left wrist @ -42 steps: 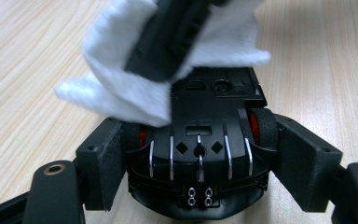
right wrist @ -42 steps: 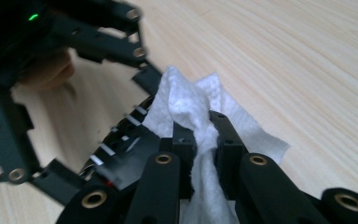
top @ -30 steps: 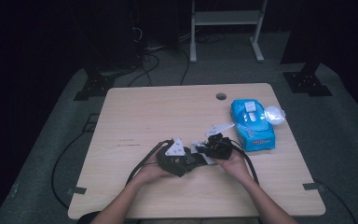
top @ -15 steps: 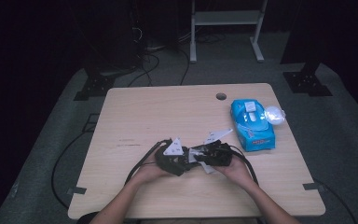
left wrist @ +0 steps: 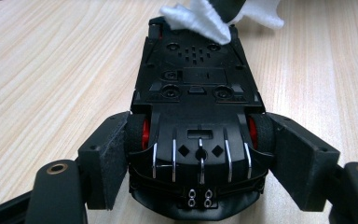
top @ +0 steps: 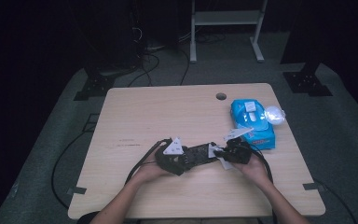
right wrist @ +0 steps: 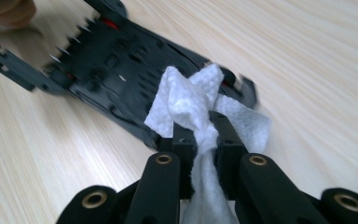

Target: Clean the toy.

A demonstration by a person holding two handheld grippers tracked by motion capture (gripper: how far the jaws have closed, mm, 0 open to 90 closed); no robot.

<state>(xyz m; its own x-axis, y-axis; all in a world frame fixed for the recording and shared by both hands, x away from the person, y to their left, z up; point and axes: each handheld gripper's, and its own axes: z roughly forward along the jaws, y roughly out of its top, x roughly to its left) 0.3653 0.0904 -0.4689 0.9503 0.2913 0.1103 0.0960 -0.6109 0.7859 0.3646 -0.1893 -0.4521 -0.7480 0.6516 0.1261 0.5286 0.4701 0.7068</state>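
A black toy car (left wrist: 198,88) with red wheel hubs lies upside down, its underside facing up. My left gripper (left wrist: 198,154) is shut on its rear end, one pad against each rear wheel. In the high view the car (top: 196,154) sits between my two hands near the table's front. My right gripper (right wrist: 200,128) is shut on a crumpled white wipe (right wrist: 191,100) and presses it on the far end of the car (right wrist: 116,60). The wipe (left wrist: 205,16) rests on the car's front end in the left gripper view. From above, my left gripper (top: 184,158) and right gripper (top: 224,155) face each other.
A blue pack of wipes (top: 251,122) lies at the table's right, with a clear crumpled wrapper (top: 274,113) beside it. A round cable hole (top: 221,96) is near the far edge. Cables (top: 142,161) trail from both grippers. The wooden table (top: 168,112) has bare room to the left and far side.
My right gripper has moved left with the wipe, onto the car's end. My left hand and the car have stayed in place.
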